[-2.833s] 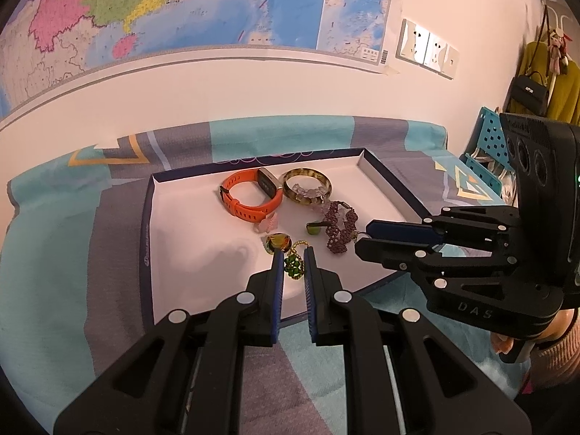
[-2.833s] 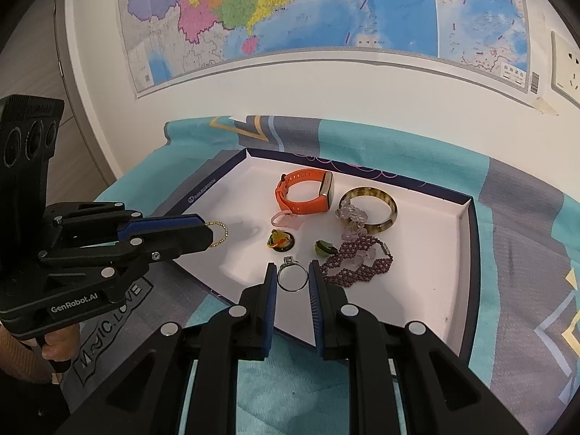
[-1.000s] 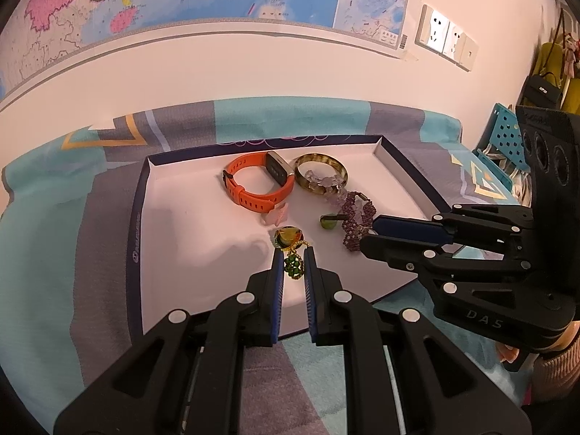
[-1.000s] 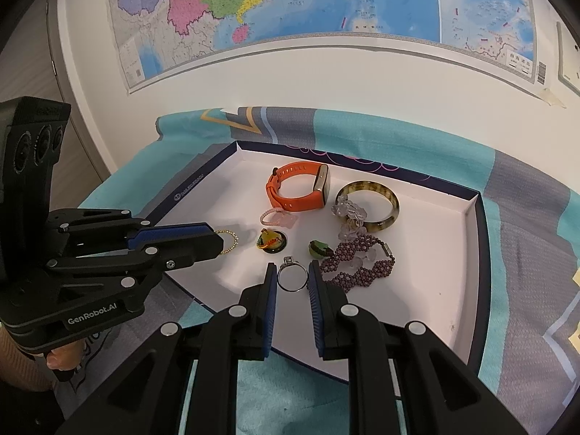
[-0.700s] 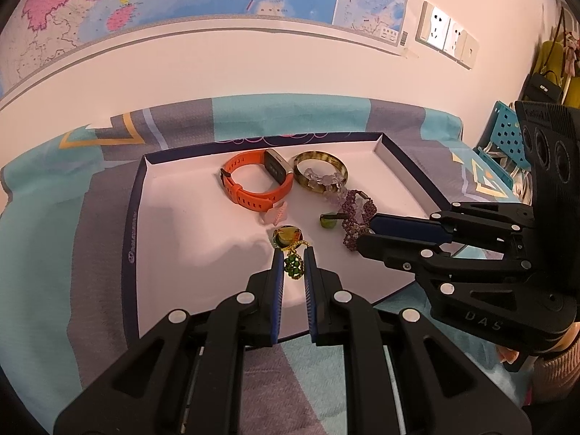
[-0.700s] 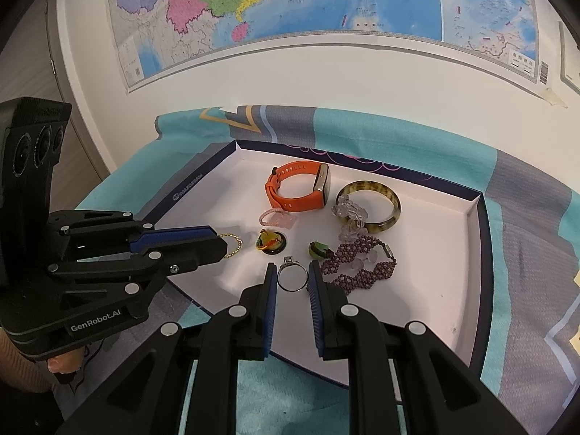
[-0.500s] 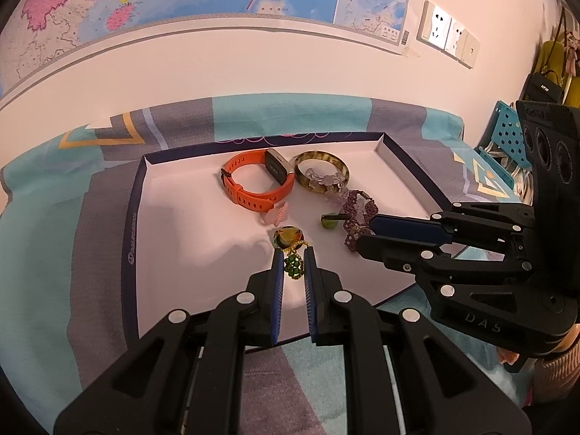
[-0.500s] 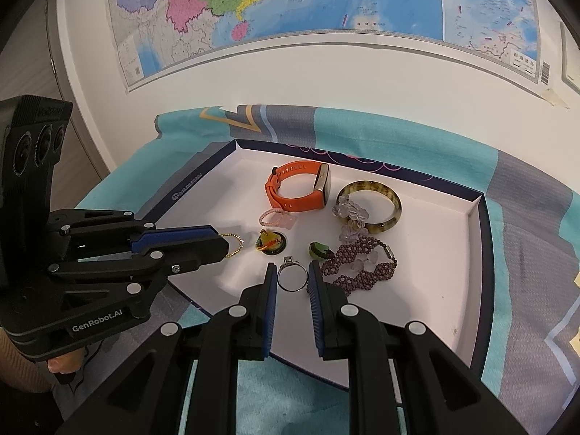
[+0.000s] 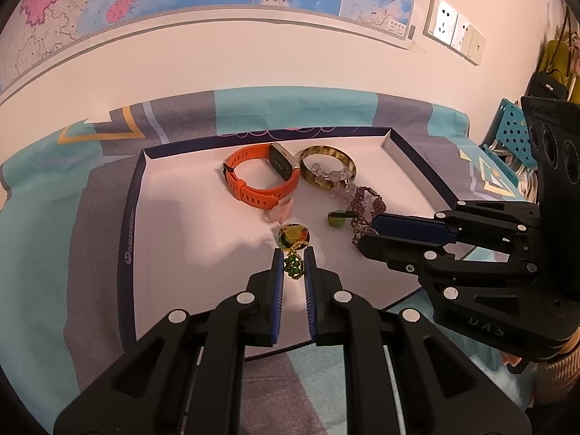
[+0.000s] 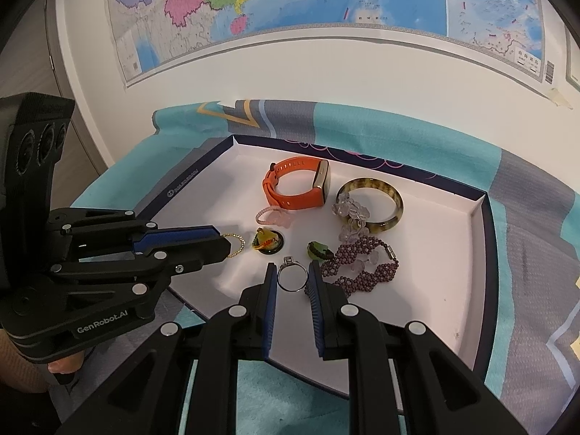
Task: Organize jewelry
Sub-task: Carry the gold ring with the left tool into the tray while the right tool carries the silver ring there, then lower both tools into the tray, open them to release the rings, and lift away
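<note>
A white tray (image 9: 174, 224) with dark blue walls holds jewelry: an orange smartwatch (image 9: 261, 177), a brown bangle (image 9: 328, 165) with a clear bead bracelet (image 10: 349, 214) on it, a purple beaded bracelet (image 10: 366, 264), a pink ring (image 10: 272, 217), a green ring (image 10: 319, 250) and a round yellow-green pendant (image 9: 293, 235). My left gripper (image 9: 293, 264) is shut on a green bead piece with a gold chain (image 9: 294, 264), held over the tray. My right gripper (image 10: 291, 277) is shut on a silver ring (image 10: 291, 277), held over the tray's near part.
The tray lies on a teal and grey patterned cloth (image 9: 43, 217). A white wall with a map (image 10: 290, 0) and sockets (image 9: 455, 34) stands behind. A blue perforated rack (image 9: 507, 130) and hanging bags (image 9: 547, 79) are at the right.
Both grippers have drifted slightly forward over the tray, each still holding its piece. The jewelry in the tray has not moved.
</note>
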